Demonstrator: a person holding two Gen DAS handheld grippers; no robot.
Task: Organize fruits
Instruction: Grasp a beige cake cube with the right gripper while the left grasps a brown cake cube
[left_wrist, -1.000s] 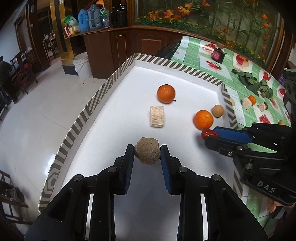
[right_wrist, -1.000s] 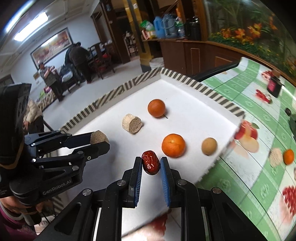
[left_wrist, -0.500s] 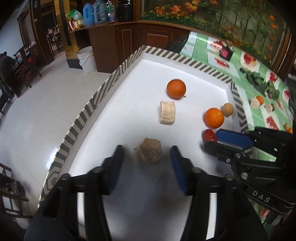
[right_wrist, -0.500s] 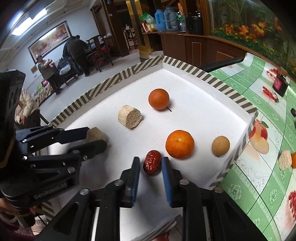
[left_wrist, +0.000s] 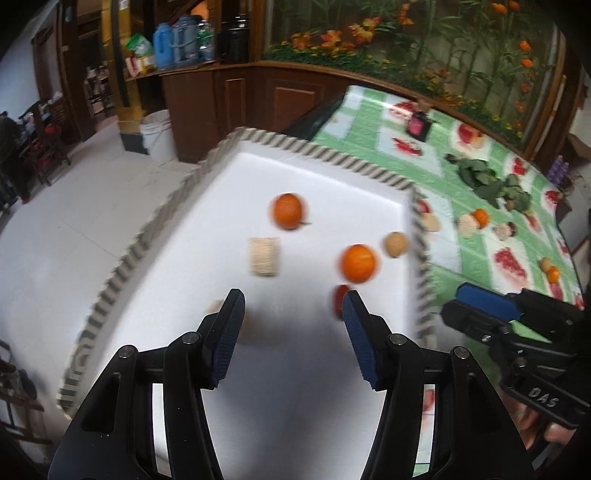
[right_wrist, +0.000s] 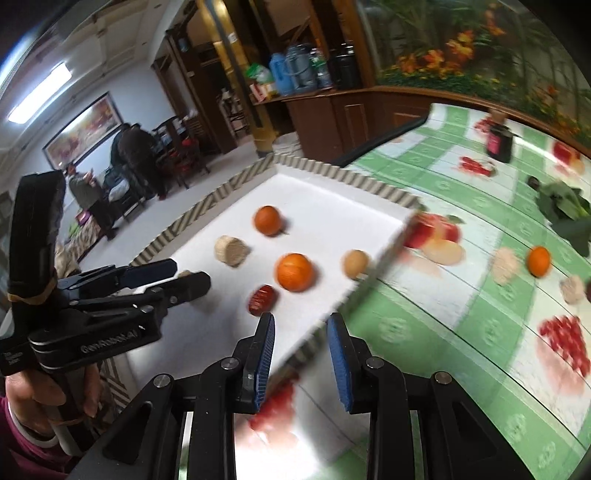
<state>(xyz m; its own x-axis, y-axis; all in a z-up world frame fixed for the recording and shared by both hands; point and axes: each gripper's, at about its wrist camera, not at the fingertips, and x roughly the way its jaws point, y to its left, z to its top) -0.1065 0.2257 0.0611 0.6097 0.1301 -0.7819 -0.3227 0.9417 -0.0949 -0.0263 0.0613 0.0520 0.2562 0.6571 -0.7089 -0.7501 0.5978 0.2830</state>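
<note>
A: Though both views are smeared with blur, the left gripper (left_wrist: 293, 306) has its jaws standing well apart with nothing between them. The right gripper (right_wrist: 301, 325) has its jaws parted too, and empty.

B: Where is the rough brown lump relative to the left gripper?

A: The brown lump (left_wrist: 216, 308) lies on the white tray (left_wrist: 314, 177) just beside the left finger, mostly hidden behind it. The red date (right_wrist: 261, 298) lies on the tray just ahead of the right gripper's left finger, clear of the pads.

B: And further out?

A: Just beyond the date sits an orange (right_wrist: 294, 272), with a small tan round fruit (right_wrist: 355, 263) to its right, near the tray's striped rim. Left of that orange lies a pale ridged cylinder (right_wrist: 231, 251) on its side, and past it a second orange (right_wrist: 267, 220). Right of the right gripper, off the tray, the green fruit-print tablecloth (right_wrist: 480, 314) carries another small orange (right_wrist: 538, 261), some pale pieces and dark leaves (right_wrist: 565, 210).
</note>
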